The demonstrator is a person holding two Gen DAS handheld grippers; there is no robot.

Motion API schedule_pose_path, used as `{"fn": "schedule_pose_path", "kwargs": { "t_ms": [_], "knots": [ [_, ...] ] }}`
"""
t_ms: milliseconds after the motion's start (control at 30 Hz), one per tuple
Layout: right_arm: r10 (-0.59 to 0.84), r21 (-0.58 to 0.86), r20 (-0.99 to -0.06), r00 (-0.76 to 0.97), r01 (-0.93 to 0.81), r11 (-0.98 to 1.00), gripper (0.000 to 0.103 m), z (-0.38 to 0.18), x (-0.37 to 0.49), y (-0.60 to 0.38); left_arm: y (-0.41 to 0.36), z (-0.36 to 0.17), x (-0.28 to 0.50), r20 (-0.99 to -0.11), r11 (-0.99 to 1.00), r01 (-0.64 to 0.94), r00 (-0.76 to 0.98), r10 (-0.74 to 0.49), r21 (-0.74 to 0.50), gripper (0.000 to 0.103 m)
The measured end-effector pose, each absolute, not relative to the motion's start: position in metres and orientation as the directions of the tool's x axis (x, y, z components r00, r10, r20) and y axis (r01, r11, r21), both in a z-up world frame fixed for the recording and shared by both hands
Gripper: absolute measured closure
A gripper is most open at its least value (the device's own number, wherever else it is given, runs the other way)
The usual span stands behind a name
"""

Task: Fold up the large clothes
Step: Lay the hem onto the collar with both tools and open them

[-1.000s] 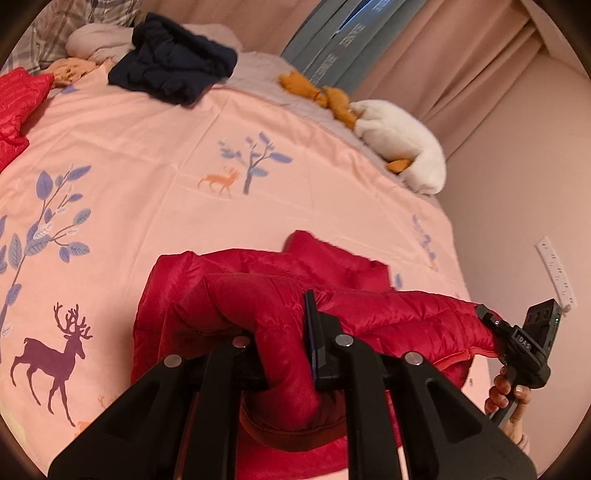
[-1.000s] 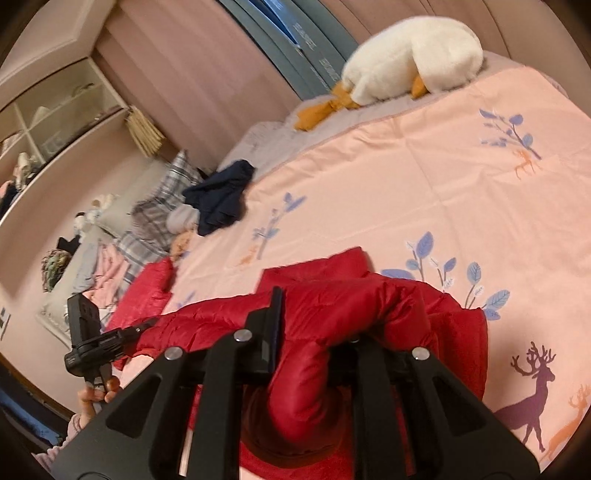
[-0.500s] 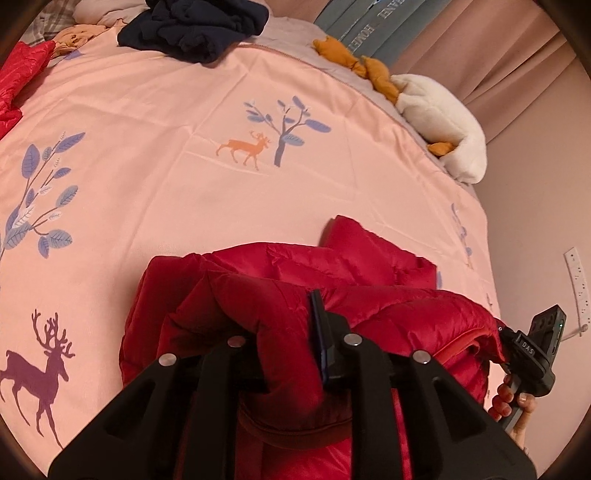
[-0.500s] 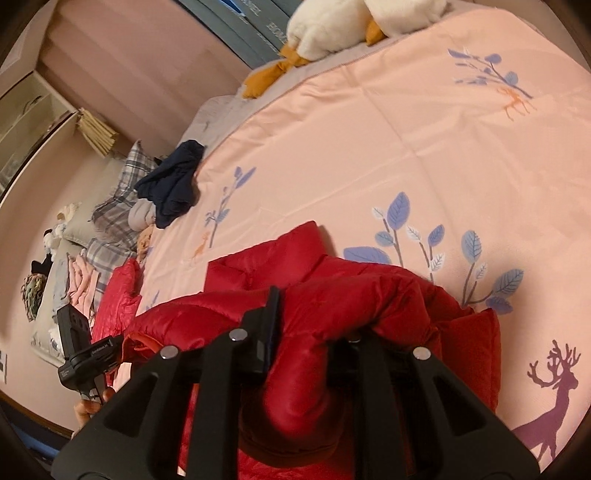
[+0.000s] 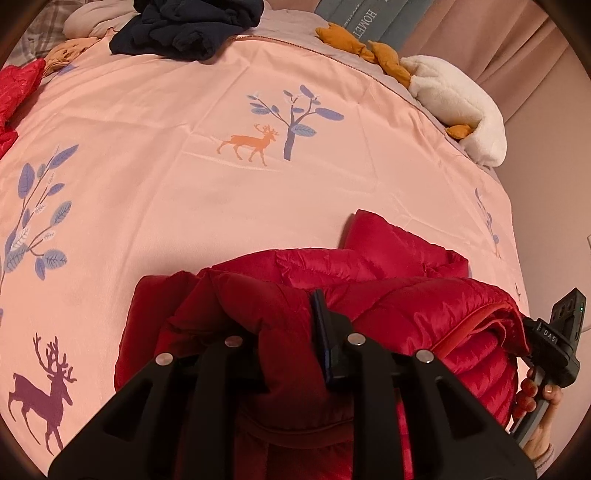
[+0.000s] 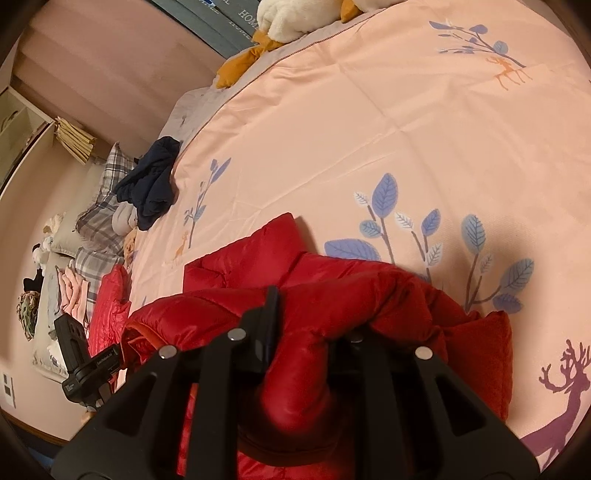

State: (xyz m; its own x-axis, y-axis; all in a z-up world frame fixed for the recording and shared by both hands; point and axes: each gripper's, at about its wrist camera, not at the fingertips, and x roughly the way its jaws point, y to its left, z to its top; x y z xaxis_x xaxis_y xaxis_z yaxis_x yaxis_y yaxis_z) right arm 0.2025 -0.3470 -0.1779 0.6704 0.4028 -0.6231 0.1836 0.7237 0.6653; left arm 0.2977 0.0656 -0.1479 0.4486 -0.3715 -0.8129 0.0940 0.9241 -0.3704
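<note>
A red down jacket lies bunched on the pink deer-print bedspread near its front edge. My left gripper is shut on a thick fold of the jacket; the fabric drapes over and hides one finger. My right gripper is shut on another fold of the same jacket, with its right finger buried under the fabric. Each view shows the other gripper at the jacket's far end: the right one in a hand, the left one low at the left.
A navy garment lies heaped at the far side of the bed. A white and orange plush toy rests by the curtain. A second red garment sits at the left edge, beside plaid pillows.
Both grippers have come down and forward with the jacket still pinched. The held edge has dropped close to the rest of the jacket on the bedspread.
</note>
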Motion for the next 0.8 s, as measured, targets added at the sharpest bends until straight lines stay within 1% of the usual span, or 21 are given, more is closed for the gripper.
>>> {"fn": "schedule_pose_path", "kwargs": {
  "t_ms": [167, 333, 433, 500, 533, 600, 700, 767, 800],
  "knots": [
    [0.407, 0.681, -0.617, 0.674, 0.197, 0.705, 0.082, -0.181, 0.202, -0.348, 0.059, -0.148, 0.299, -0.822, 0.935, 0.115, 0.448, -0.351, -0.336, 0.079],
    [0.423, 0.717, -0.591, 0.686, 0.208, 0.665, 0.076, -0.183, 0.2, -0.353, 0.056, -0.147, 0.299, -0.822, 0.936, 0.121, 0.452, -0.347, -0.329, 0.077],
    [0.422, 0.72, -0.586, 0.692, 0.207, 0.662, 0.069, -0.178, 0.199, -0.352, 0.059, -0.146, 0.3, -0.809, 0.924, 0.112, 0.453, -0.374, -0.365, 0.073],
    [0.422, 0.725, -0.577, 0.699, 0.2, 0.659, 0.059, -0.174, 0.198, -0.351, 0.059, -0.145, 0.299, -0.797, 0.916, 0.111, 0.46, -0.392, -0.387, 0.07],
    [0.421, 0.727, -0.574, 0.703, 0.2, 0.657, 0.058, -0.171, 0.197, -0.351, 0.059, -0.144, 0.298, -0.792, 0.913, 0.113, 0.463, -0.398, -0.393, 0.068],
    [0.418, 0.729, -0.57, 0.707, 0.199, 0.655, 0.058, -0.169, 0.197, -0.351, 0.059, -0.141, 0.297, -0.776, 0.901, 0.117, 0.471, -0.421, -0.417, 0.061],
    [0.424, 0.743, -0.558, 0.714, 0.201, 0.639, 0.055, -0.167, 0.196, -0.354, 0.063, -0.135, 0.296, -0.739, 0.871, 0.115, 0.483, -0.469, -0.478, 0.046],
    [0.428, 0.756, -0.543, 0.722, 0.199, 0.623, 0.052, -0.166, 0.195, -0.356, 0.066, -0.13, 0.297, -0.708, 0.842, 0.114, 0.489, -0.51, -0.528, 0.028],
    [0.432, 0.766, -0.533, 0.728, 0.196, 0.613, 0.048, -0.166, 0.195, -0.357, 0.067, -0.127, 0.297, -0.694, 0.831, 0.116, 0.494, -0.523, -0.544, 0.025]
  ]
}}
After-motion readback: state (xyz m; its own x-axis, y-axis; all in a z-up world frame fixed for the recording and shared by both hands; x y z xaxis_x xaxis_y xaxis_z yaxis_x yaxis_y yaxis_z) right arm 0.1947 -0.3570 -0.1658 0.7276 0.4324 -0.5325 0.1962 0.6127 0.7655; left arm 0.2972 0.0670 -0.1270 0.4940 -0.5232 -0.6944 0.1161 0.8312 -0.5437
